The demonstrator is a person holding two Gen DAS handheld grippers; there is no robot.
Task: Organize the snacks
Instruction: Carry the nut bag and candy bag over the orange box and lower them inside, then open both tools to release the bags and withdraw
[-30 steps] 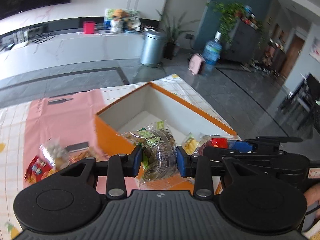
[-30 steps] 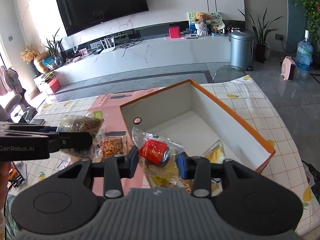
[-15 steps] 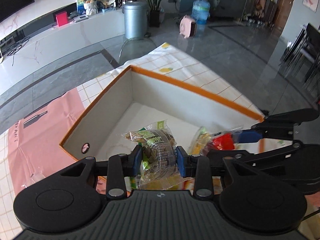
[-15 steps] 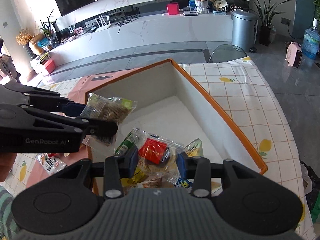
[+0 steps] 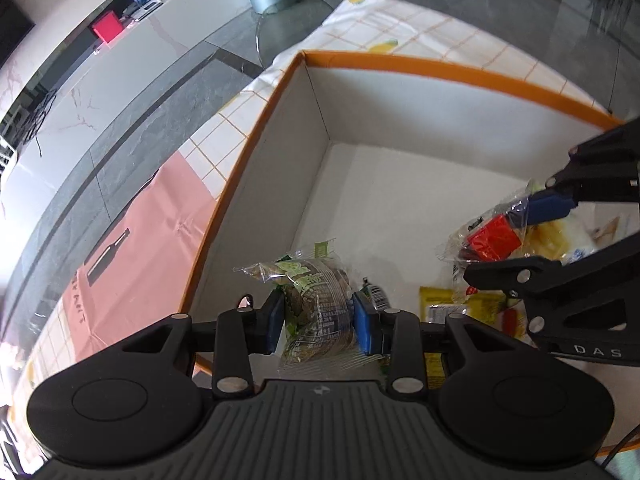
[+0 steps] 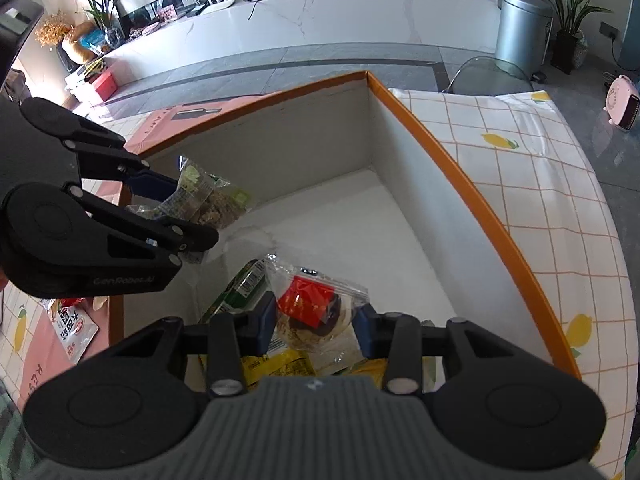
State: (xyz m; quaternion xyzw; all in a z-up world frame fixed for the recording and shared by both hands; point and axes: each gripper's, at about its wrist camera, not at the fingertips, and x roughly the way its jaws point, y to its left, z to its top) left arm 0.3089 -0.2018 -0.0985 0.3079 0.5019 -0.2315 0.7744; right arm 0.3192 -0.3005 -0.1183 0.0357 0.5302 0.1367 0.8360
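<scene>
We see the table [image 6: 532,168] under a white cloth with an orange grid and lemon prints, with a pink sheet [image 5: 148,216] spread on it to the left of the box. The box [image 5: 400,112] stands on the table, orange outside and along the rim, white inside, open at the top. Its far end is bare floor; the near end holds loose snacks, among them a yellow pack [image 6: 280,362] and a green pack [image 6: 240,286] lying flat on the bottom.

Both tools hang over the near part of the box. Our left gripper [image 5: 319,317] has its blue pads pressed against a clear bag [image 5: 316,304] with green print and brown pieces inside, held above the box floor close to the left wall. Our right gripper [image 6: 316,326] is clamped the same way on a clear packet [image 6: 314,306] with a red label over pale and dark contents, held above the packs at the bottom. From the left wrist view the right gripper [image 5: 532,232] sits to the right of the bag, apart from it.

Outside the box, on the table at its left, lies a red and white pouch [image 6: 74,326].
</scene>
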